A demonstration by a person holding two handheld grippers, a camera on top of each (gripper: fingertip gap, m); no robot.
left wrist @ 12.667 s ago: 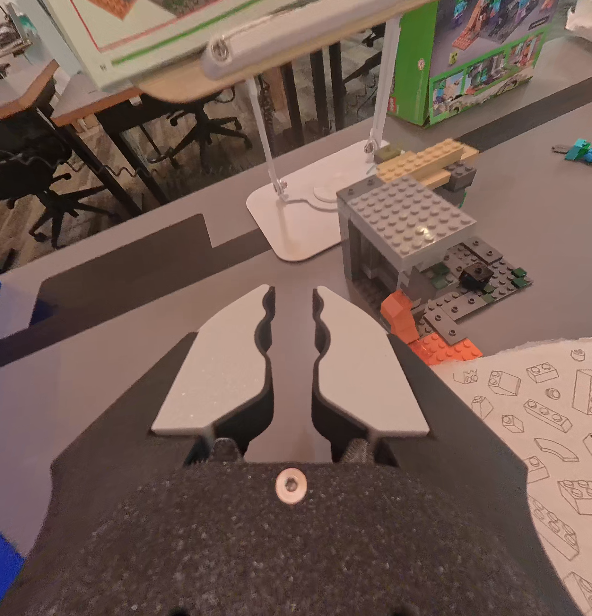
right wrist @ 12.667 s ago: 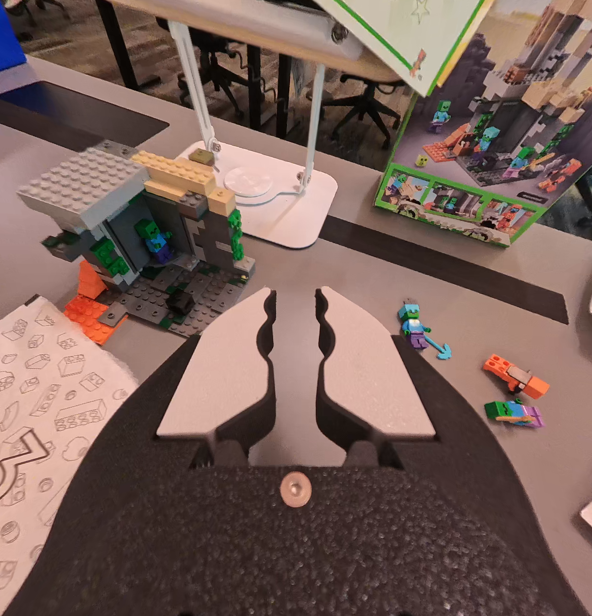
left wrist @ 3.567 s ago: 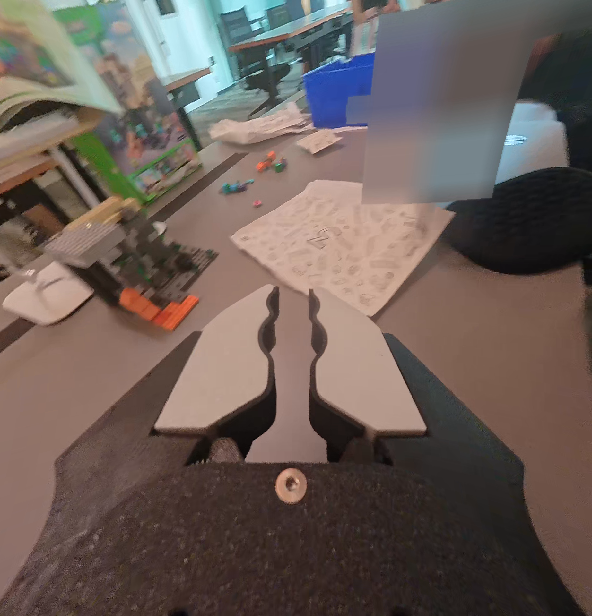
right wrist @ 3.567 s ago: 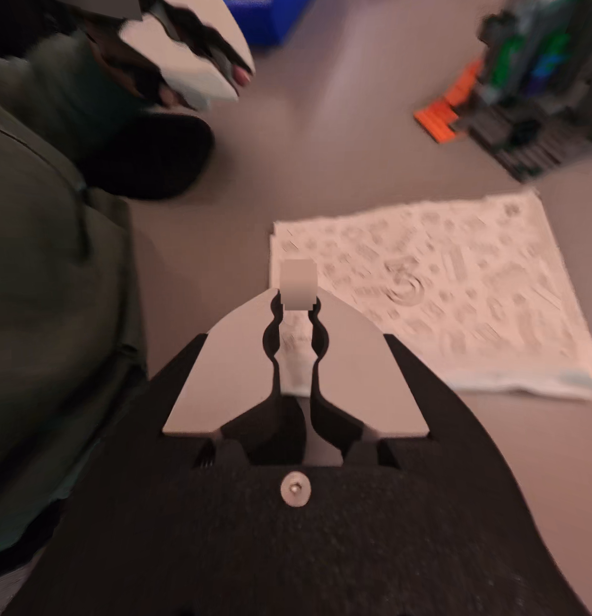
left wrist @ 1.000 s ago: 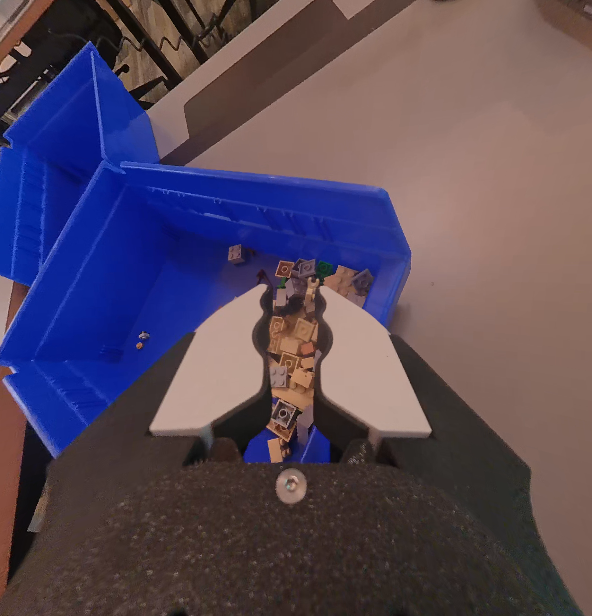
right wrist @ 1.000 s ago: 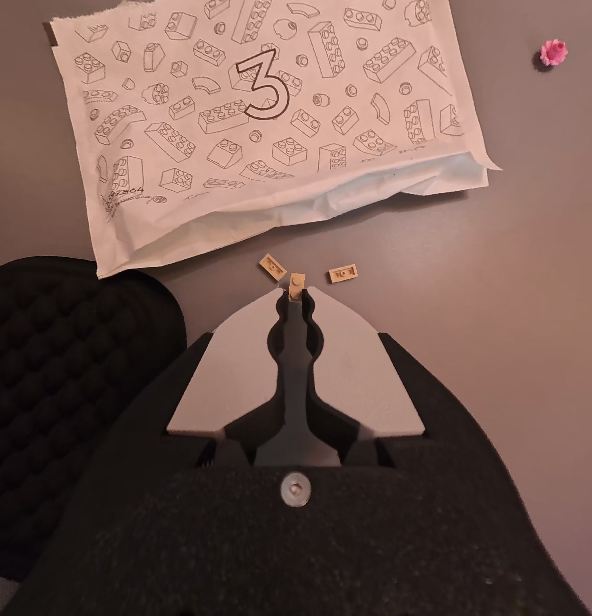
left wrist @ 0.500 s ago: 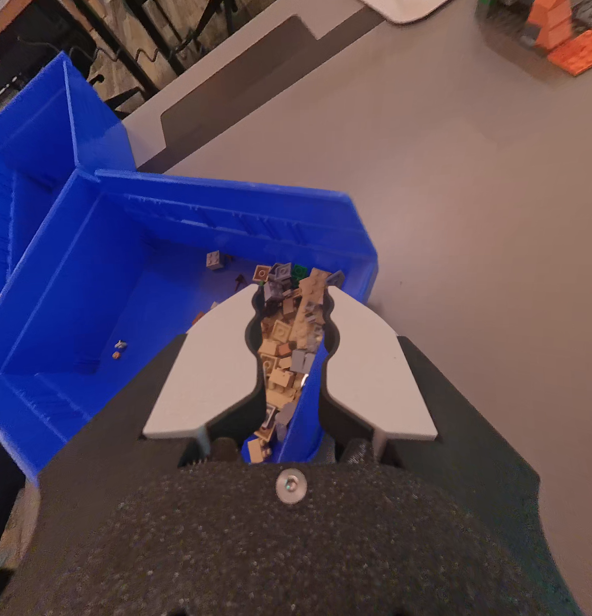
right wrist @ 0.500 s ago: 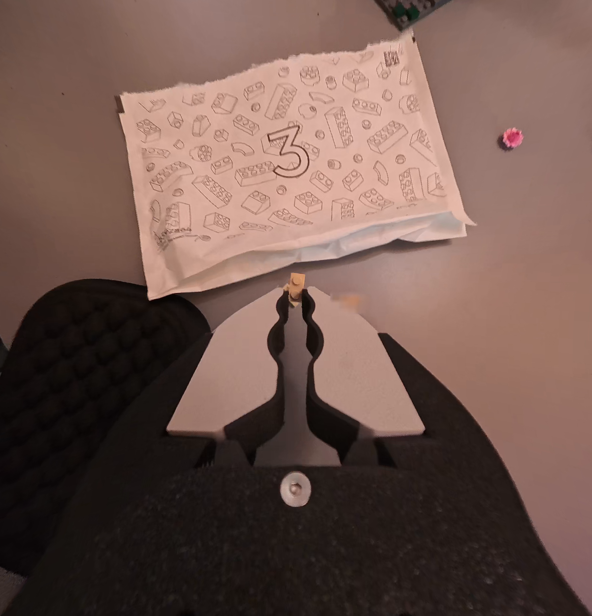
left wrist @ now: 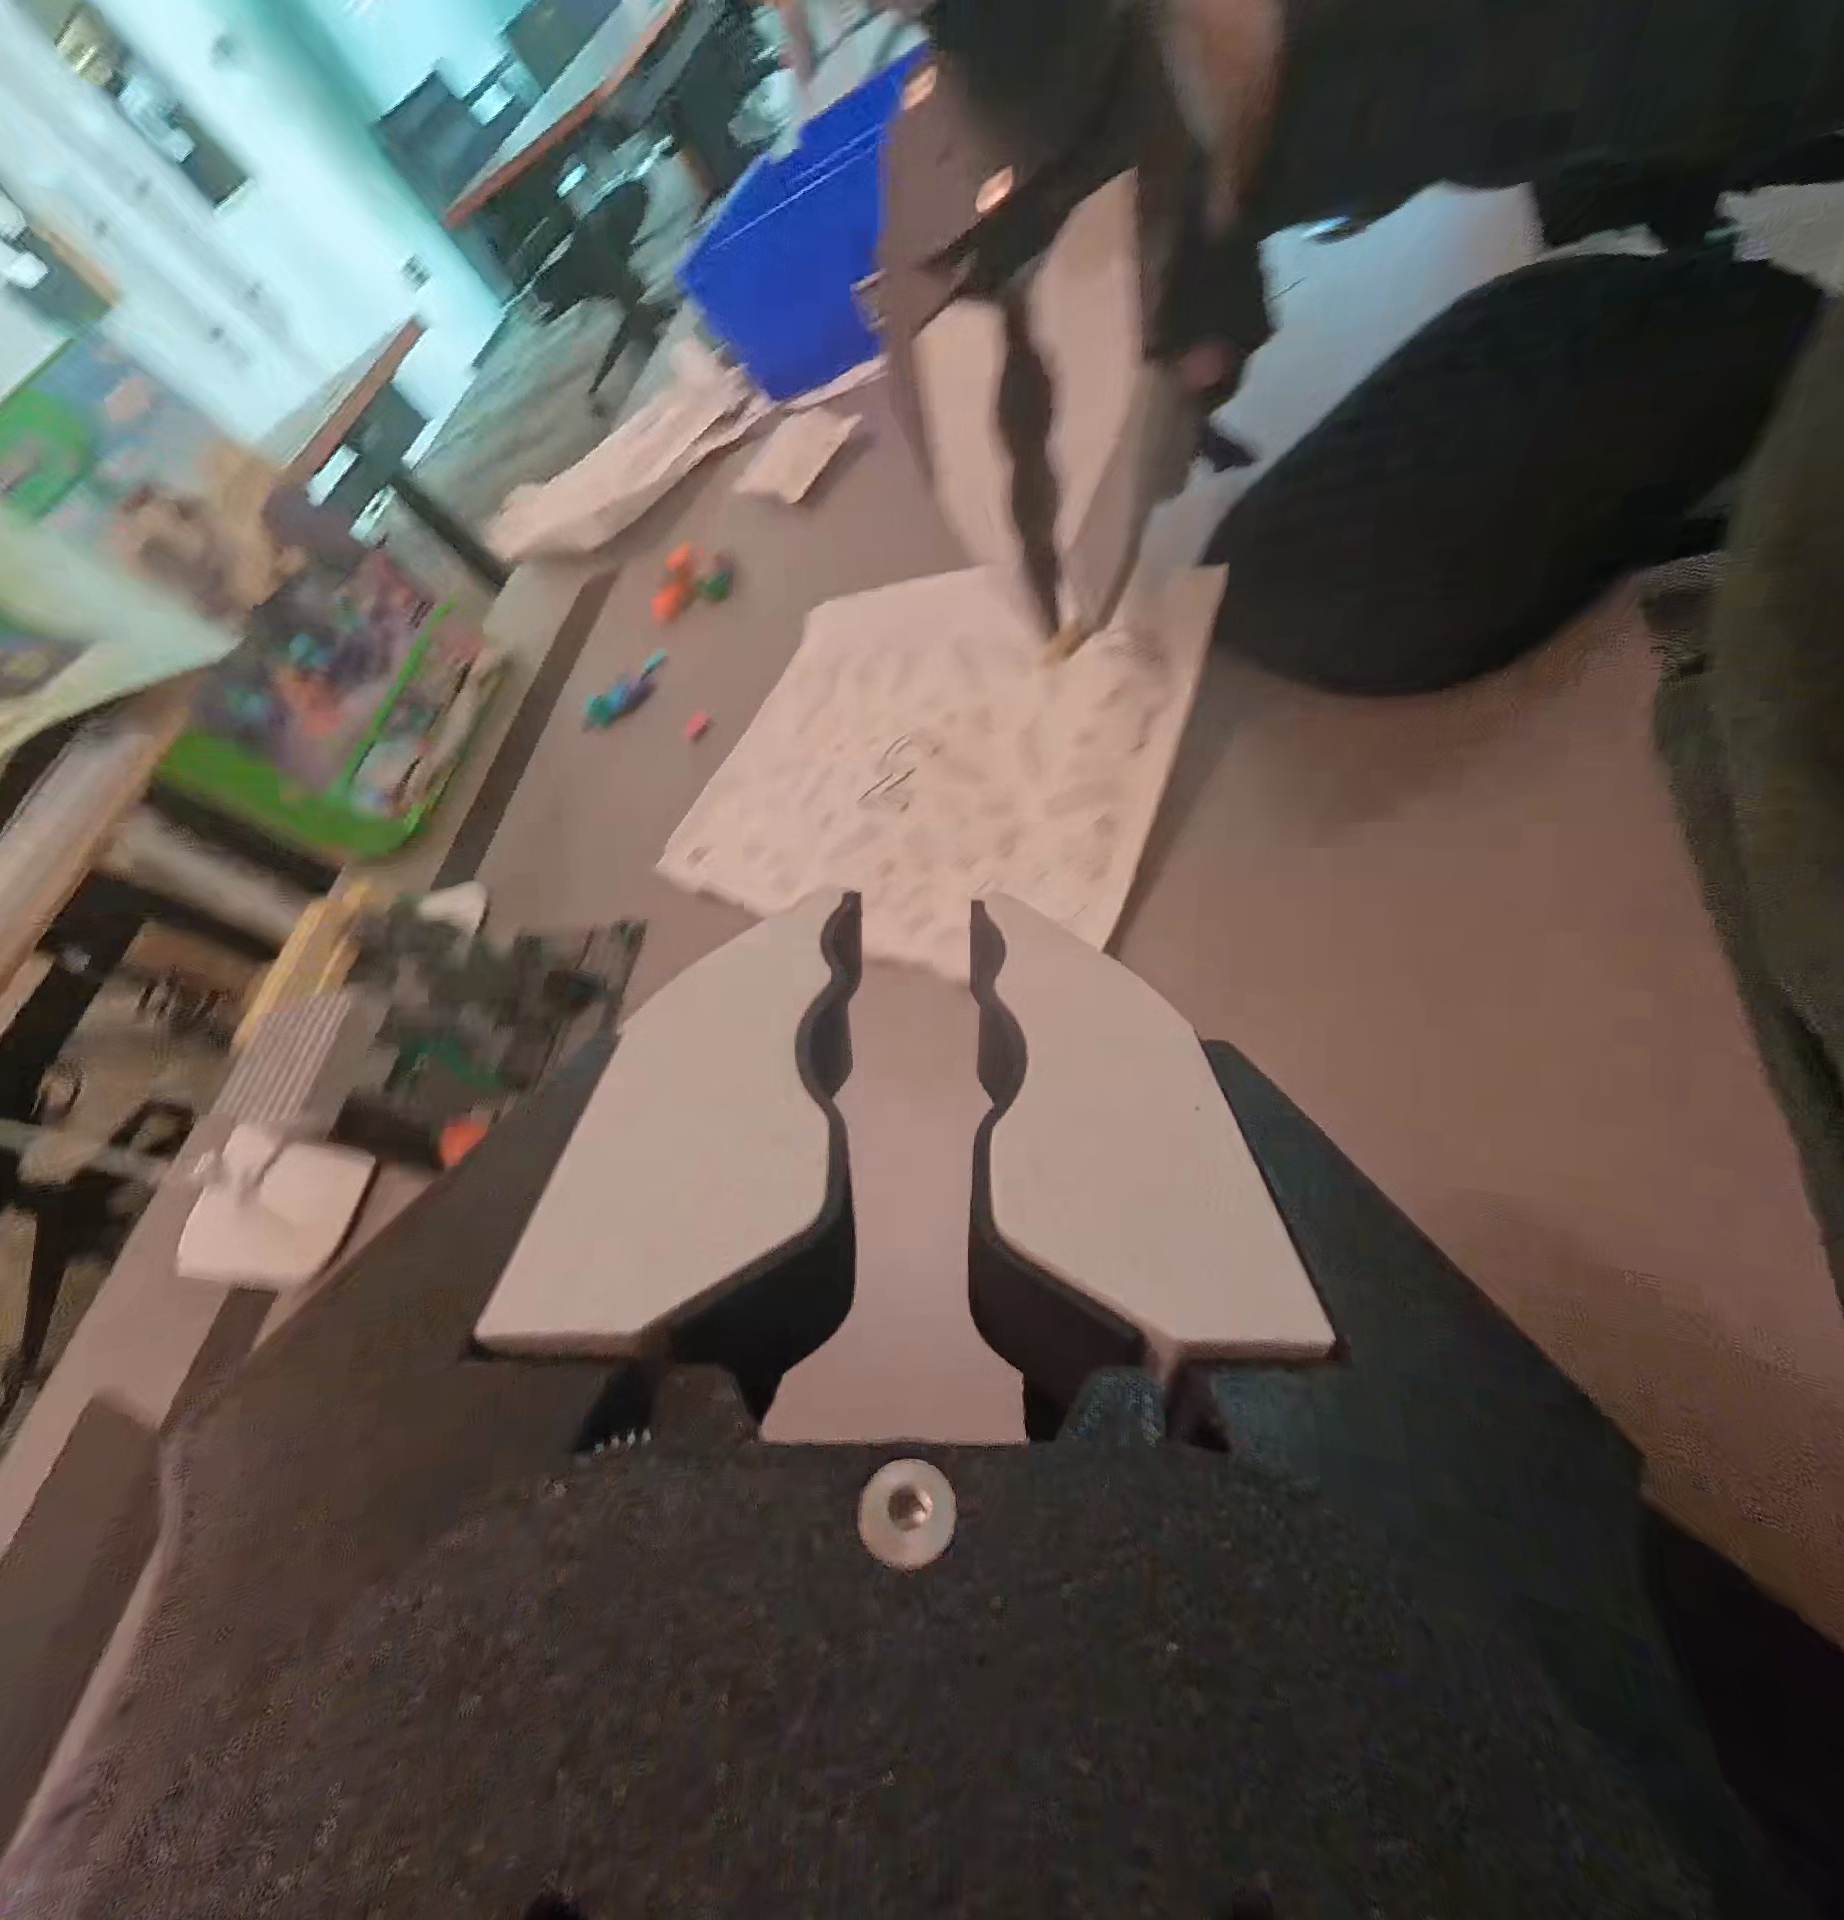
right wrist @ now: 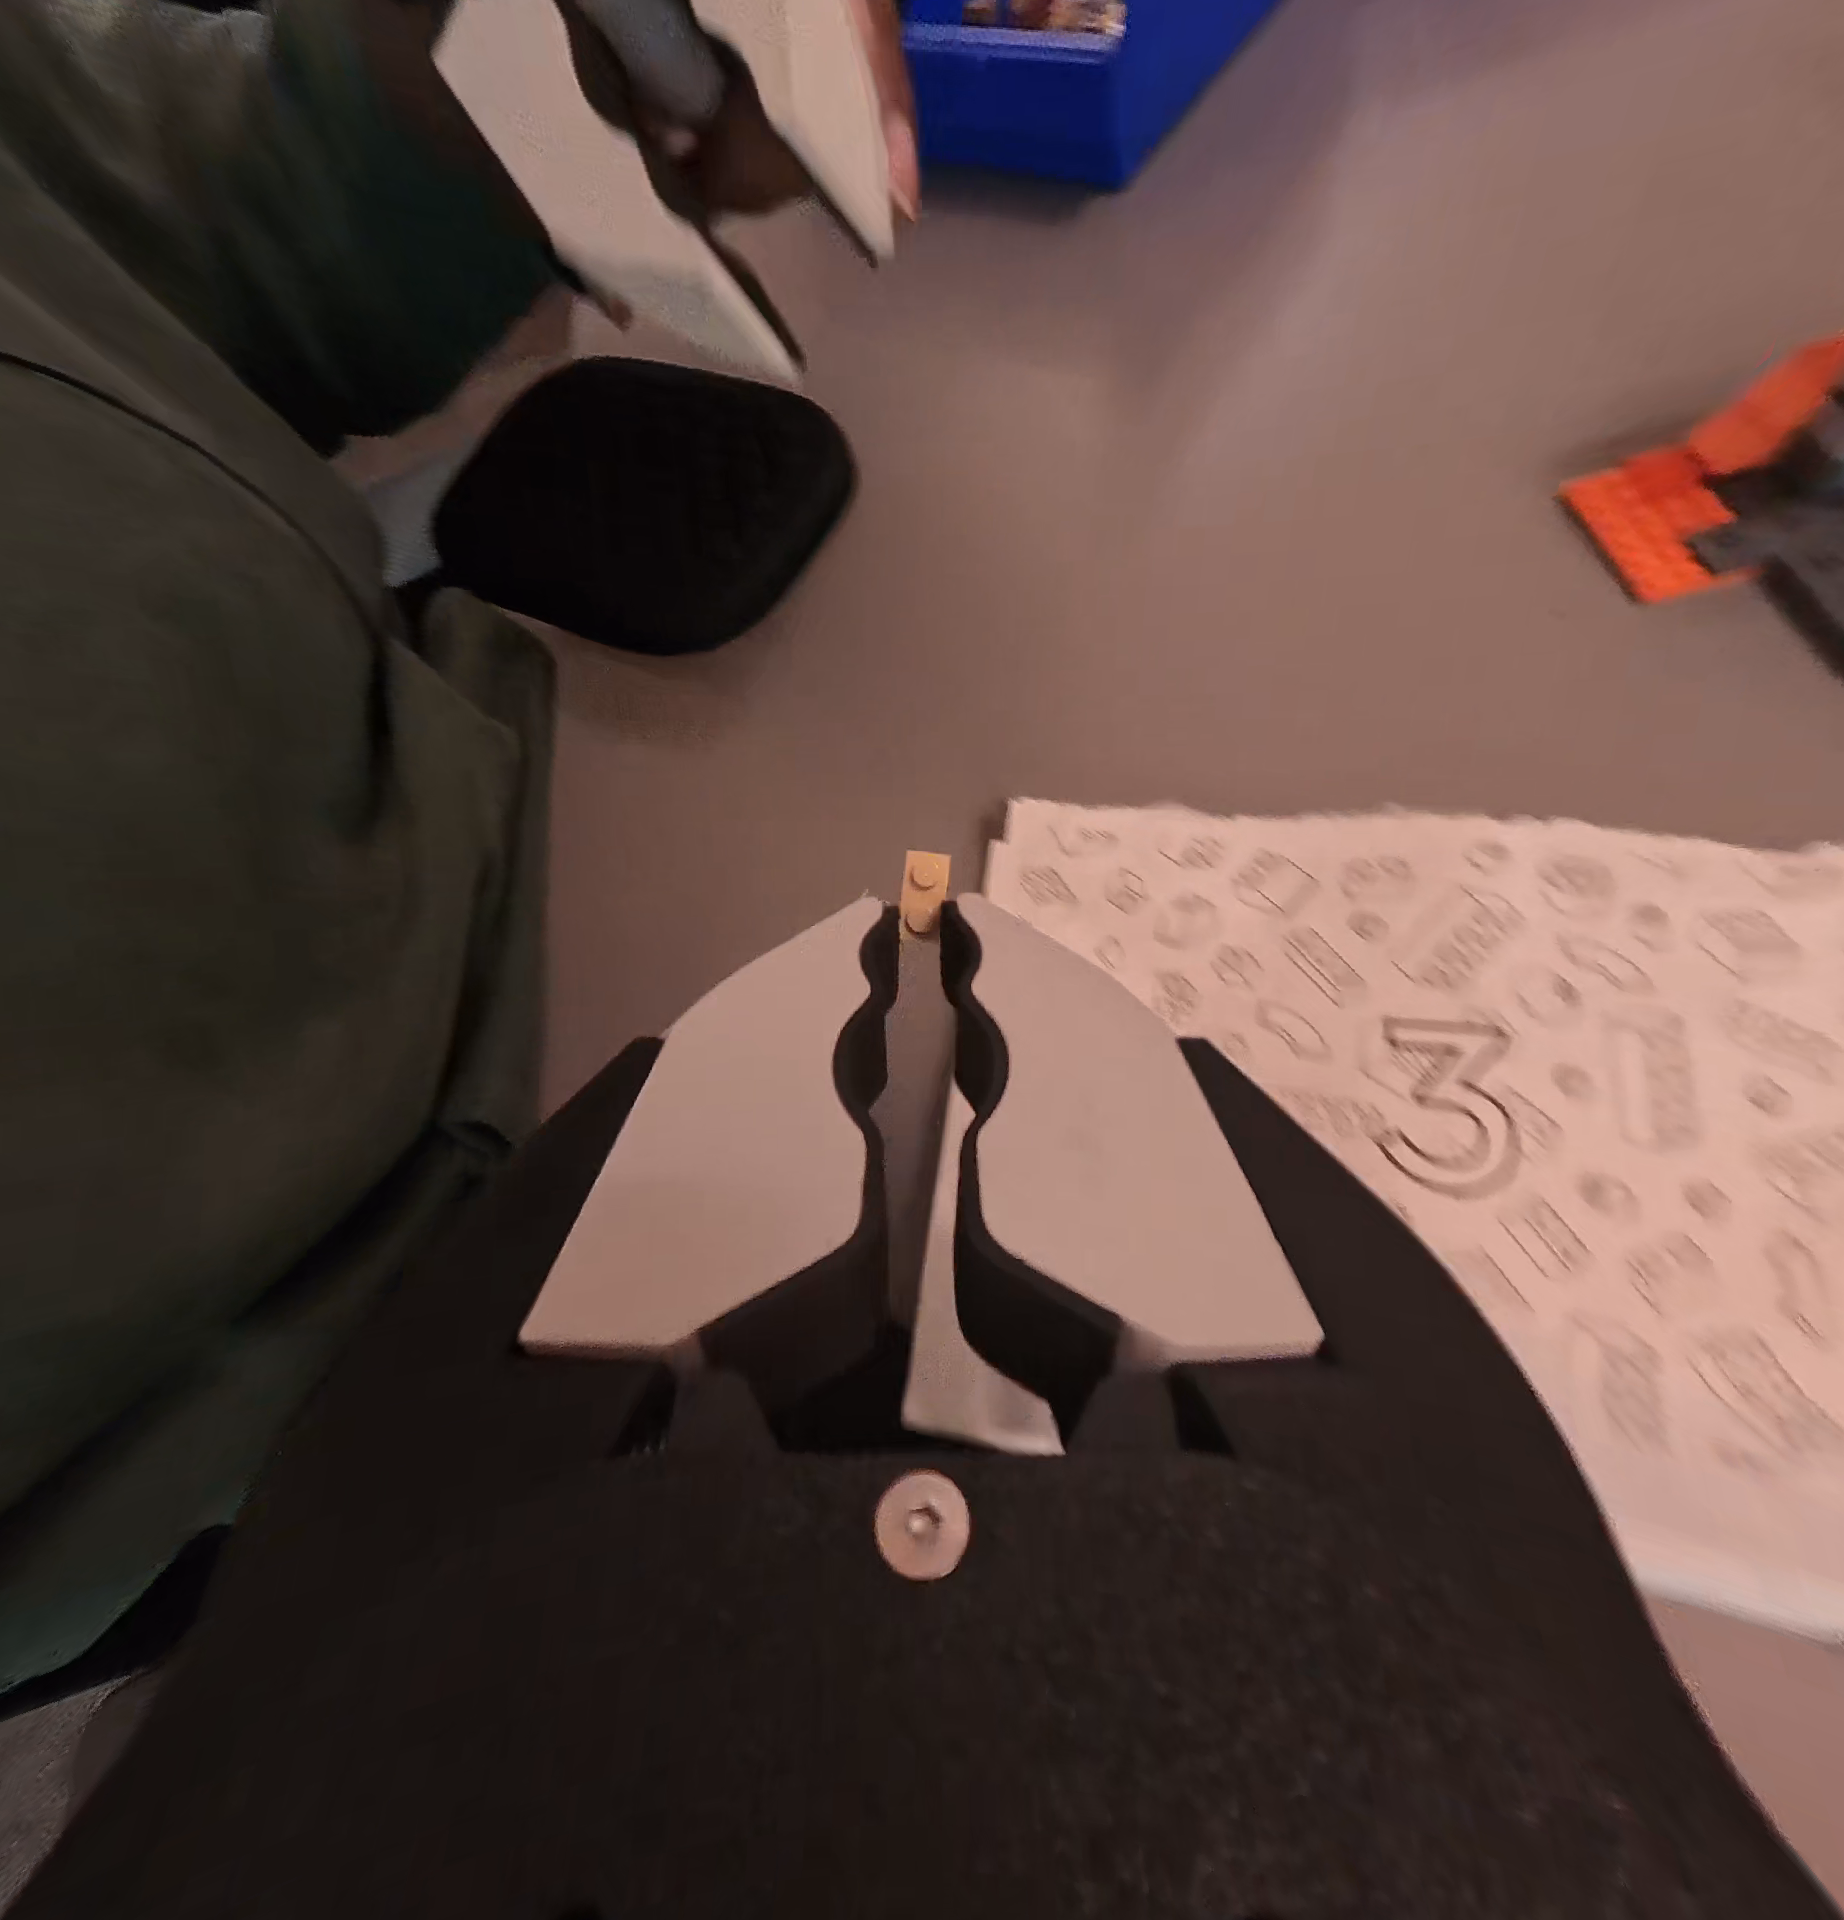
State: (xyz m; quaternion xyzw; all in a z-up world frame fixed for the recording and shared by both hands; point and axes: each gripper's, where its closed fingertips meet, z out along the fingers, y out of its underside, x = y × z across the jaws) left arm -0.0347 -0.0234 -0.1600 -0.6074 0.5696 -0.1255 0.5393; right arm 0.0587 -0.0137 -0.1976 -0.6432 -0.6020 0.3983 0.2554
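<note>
My right gripper [right wrist: 919,914] is shut on a small tan two-stud plate [right wrist: 924,883], pinched by one end at the fingertips and held above the grey table [right wrist: 1157,520], just left of a white printed paper bag [right wrist: 1520,1091]. It also shows in the left wrist view [left wrist: 1058,634], pointing down over that bag [left wrist: 949,769]. My left gripper [left wrist: 913,914] is open with nothing between its fingers, above the table beside the bag's near corner. It shows blurred at the top of the right wrist view [right wrist: 689,208].
A grey, green and orange brick build [left wrist: 430,1018] stands left of my left gripper, also seen in the right wrist view [right wrist: 1728,520]. A blue bin [left wrist: 793,270], a green toy box [left wrist: 305,727], small figures [left wrist: 627,696], a black cushion [right wrist: 637,509] and a person's dark green clothing [right wrist: 170,831] lie around.
My left gripper swung away from the blue bin of bricks with nothing in it, and its fingers drew closer together. My right gripper kept the tan plate and moved to the bag's left edge.
</note>
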